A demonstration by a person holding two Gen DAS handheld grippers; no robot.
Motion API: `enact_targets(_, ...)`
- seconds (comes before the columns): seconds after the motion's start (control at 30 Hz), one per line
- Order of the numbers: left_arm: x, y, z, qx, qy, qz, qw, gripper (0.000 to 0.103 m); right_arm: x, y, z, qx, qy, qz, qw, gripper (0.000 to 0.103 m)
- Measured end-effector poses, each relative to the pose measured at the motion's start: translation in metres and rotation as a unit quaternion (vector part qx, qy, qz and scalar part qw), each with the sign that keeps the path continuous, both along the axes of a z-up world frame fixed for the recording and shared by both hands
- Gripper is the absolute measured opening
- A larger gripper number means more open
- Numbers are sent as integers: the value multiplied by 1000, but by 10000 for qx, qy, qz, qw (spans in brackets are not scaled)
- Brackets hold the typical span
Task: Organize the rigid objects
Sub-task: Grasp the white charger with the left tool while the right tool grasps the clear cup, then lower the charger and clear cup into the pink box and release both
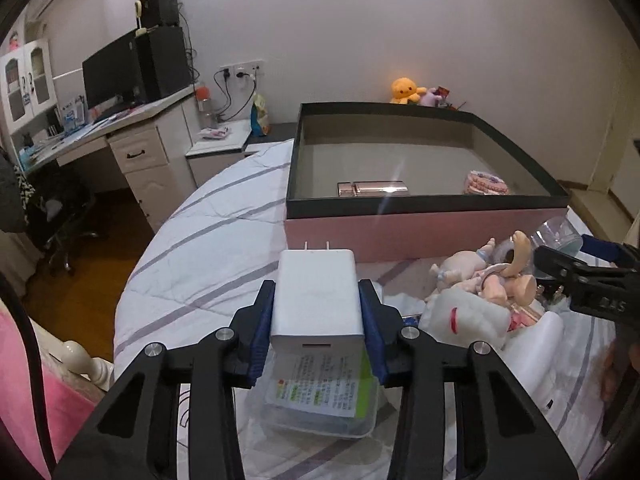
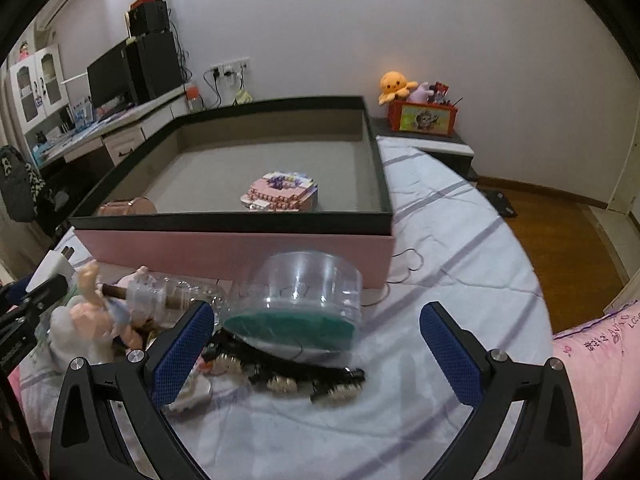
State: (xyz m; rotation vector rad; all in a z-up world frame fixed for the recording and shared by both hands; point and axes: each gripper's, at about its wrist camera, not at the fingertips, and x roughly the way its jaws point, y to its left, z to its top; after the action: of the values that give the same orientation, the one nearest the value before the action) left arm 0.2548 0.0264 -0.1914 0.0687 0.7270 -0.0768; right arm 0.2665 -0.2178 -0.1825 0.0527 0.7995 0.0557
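1. Task early, by the look of it: only two things lie in the box (image 1: 424,222), a rose-gold case (image 1: 373,189) at near left and a pink bead-trimmed block (image 2: 279,191) at near right; the rest of its grey floor bare.
2. Left on the striped bedspread (image 1: 208,256), just near of the box: a doll (image 1: 486,276), a clear round tub (image 2: 308,304) with a green base tipped on its side, a black hair clip (image 2: 296,380) studded with stones, a clear lidded case (image 1: 320,404) with a printed label, plus smaller bits too jumbled to name.
3. Left gripper (image 1: 318,316) clamped on a white charger (image 1: 316,296), prongs pointing toward the box, held above the lidded case and short of the box's near wall.
4. Right gripper (image 2: 316,356) spread wide, nothing between the pads, hovering over the hair clip just near of the tub.
5. Likely next: charger into the box, then the pile piece by piece.
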Motion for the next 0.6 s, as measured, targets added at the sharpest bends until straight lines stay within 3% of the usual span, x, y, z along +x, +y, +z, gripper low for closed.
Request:
enact_targets(0.13, -1, -1, 1, -22, 1, -63, 10000, 41, 13, 0, -8, -28, 159, 33, 9999, 102)
enact_targets(0.17, -1, -1, 2, -65, 8, -65, 10000, 41, 16, 0, -11, 9, 237, 69, 9997, 96)
enact_targets(0.23, -2, -1, 5, -110, -4, -69, 9999, 41, 18, -2, -14, 178, 335, 204, 9991, 73)
enact_targets(0.4, -3, -8, 18, -151, -137, -226, 9995, 41, 15, 0, -10, 196, 255, 313, 9990, 74)
enact_targets(0.6, 6, -27, 38, -270, -234, -588, 9976, 41, 0, -1, 13, 196, -181, 345, 9990, 74)
